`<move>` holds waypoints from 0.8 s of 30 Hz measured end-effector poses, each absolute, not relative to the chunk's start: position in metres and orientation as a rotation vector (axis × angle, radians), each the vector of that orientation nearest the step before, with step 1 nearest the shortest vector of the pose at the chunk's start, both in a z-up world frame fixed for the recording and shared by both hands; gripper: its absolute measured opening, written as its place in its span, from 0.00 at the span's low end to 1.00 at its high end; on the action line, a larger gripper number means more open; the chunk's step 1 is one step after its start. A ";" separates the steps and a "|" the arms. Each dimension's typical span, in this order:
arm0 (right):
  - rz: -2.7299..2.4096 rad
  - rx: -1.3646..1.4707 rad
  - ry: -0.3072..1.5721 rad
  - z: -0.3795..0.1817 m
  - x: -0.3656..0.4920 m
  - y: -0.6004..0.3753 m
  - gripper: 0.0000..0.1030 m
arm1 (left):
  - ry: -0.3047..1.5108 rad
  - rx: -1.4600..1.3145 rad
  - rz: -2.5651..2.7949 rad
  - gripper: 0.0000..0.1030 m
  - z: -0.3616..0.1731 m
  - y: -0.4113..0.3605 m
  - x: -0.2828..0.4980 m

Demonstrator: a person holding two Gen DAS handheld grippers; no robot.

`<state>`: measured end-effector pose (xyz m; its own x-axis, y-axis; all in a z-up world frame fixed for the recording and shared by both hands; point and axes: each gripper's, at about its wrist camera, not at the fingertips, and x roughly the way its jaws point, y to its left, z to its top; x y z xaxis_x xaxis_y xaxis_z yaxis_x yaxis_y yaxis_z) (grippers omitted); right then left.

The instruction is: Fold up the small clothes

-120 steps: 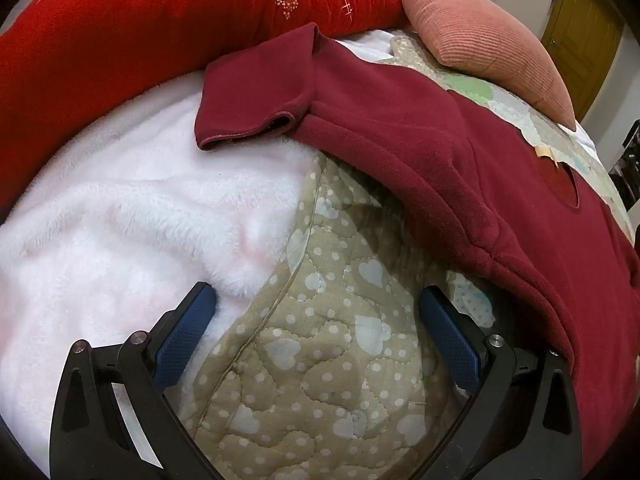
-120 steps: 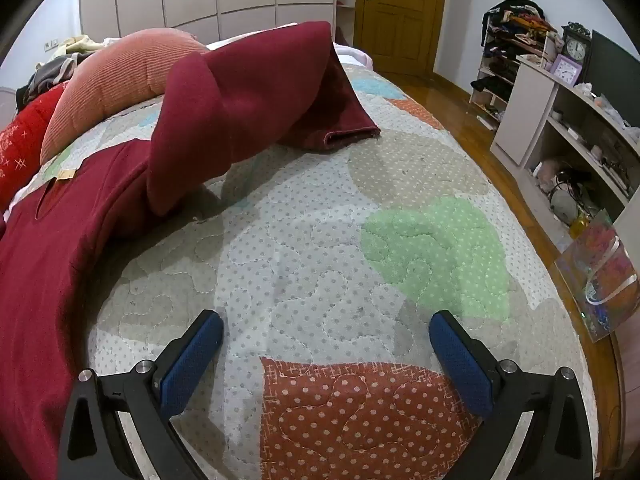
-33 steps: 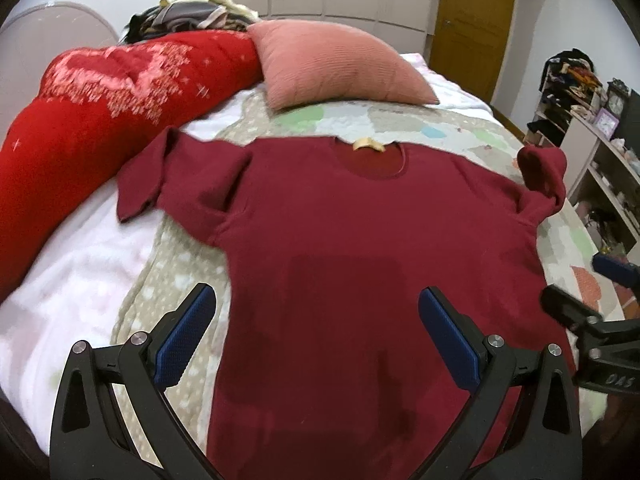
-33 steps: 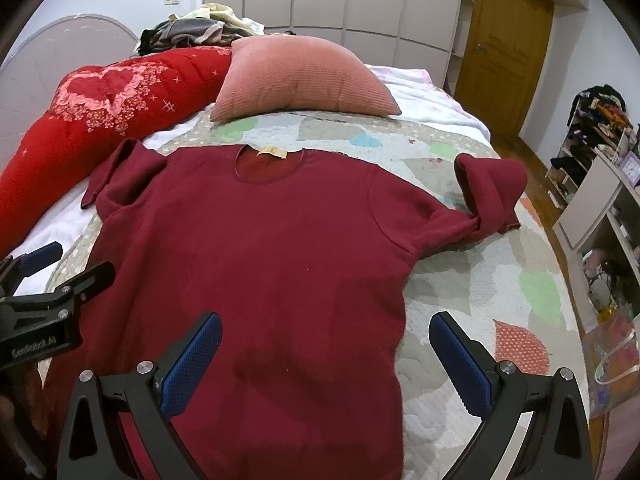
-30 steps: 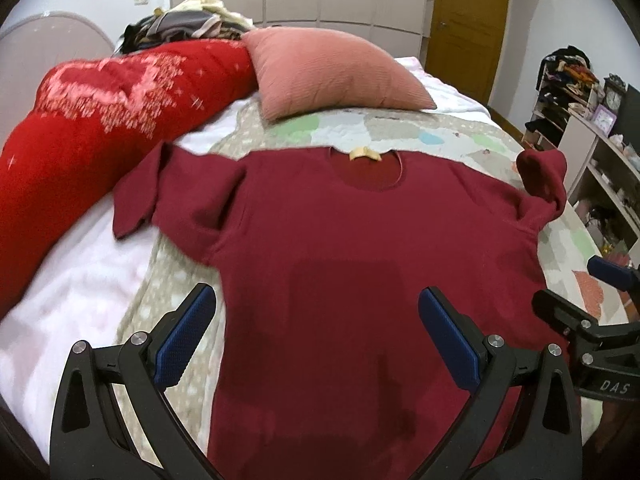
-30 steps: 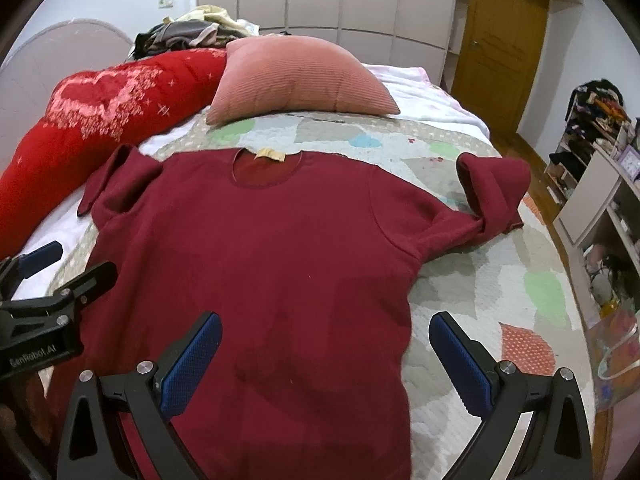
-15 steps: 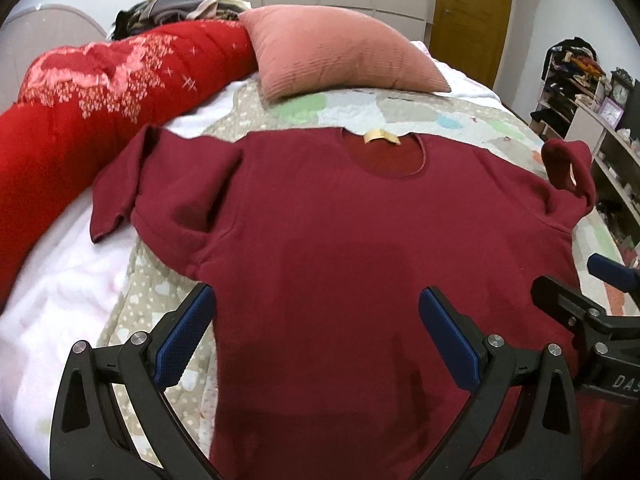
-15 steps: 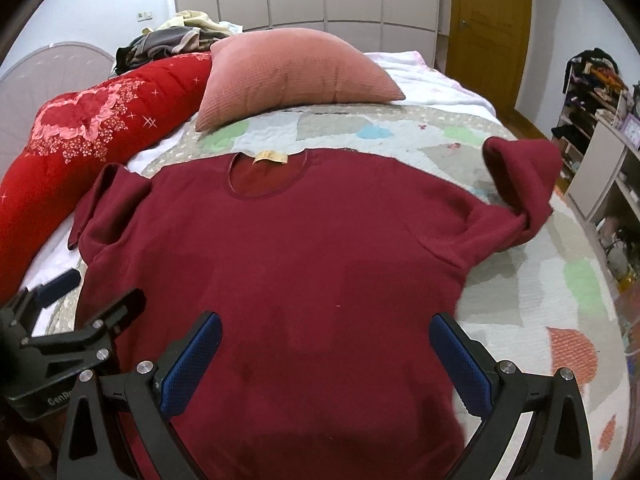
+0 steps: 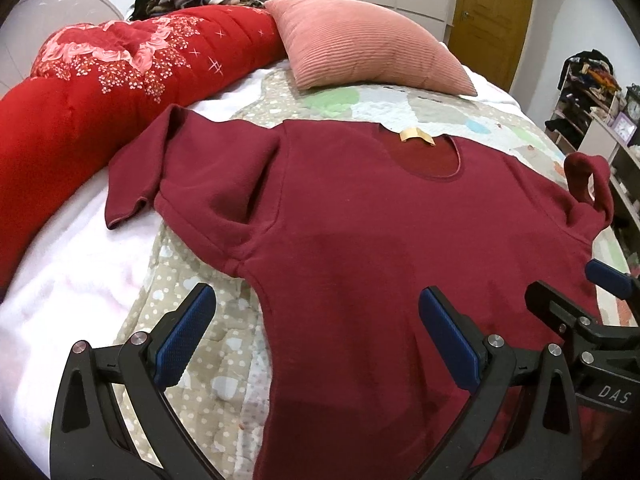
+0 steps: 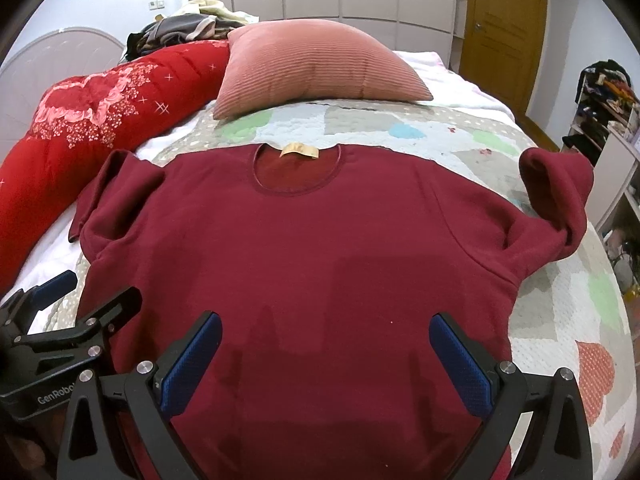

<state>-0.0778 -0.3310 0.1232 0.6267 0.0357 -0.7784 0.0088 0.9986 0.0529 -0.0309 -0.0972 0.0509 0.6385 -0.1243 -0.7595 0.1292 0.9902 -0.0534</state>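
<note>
Your shirt [image 10: 312,264] lies flat, front up, on the quilt [image 10: 560,320], collar toward the pillow [image 10: 320,68] and hem toward you. A tan label [image 10: 299,149] shows inside the neck. Four seconds ago you were low at its edges, one tool at each side with only a sleeve and part of the body in sight; now both tools have pulled back to the hem end and see the whole garment. Over the last second the shirt fills more of both views, so you have come closer to it.

Your left gripper [image 9: 320,336] hangs over the shirt's left side seam, jaws spread wide, holding nothing; one pad is above the quilt, the other above the cloth. Your right gripper [image 10: 326,356] hovers over the lower middle of the body, jaws also wide apart and empty.

The left sleeve [image 9: 136,184] is folded back on itself, its cuff on the white blanket [image 9: 60,280] beside the red duvet [image 9: 80,80]. The right sleeve [image 10: 560,192] stands up in a bunched loop, as it did a second ago.
</note>
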 end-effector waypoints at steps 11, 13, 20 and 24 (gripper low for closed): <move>0.004 0.063 0.905 0.121 -0.074 -0.336 1.00 | 0.874 0.004 -0.149 0.99 0.048 -0.096 -0.031; 0.005 0.055 0.907 0.120 -0.073 -0.334 1.00 | 0.875 0.001 -0.149 0.99 0.048 -0.094 -0.030; 0.012 0.045 0.915 0.116 -0.068 -0.329 1.00 | 0.881 -0.009 -0.140 0.99 0.047 -0.089 -0.028; 0.020 0.038 0.919 0.115 -0.066 -0.322 1.00 | 0.886 -0.004 -0.120 0.99 0.045 -0.080 -0.027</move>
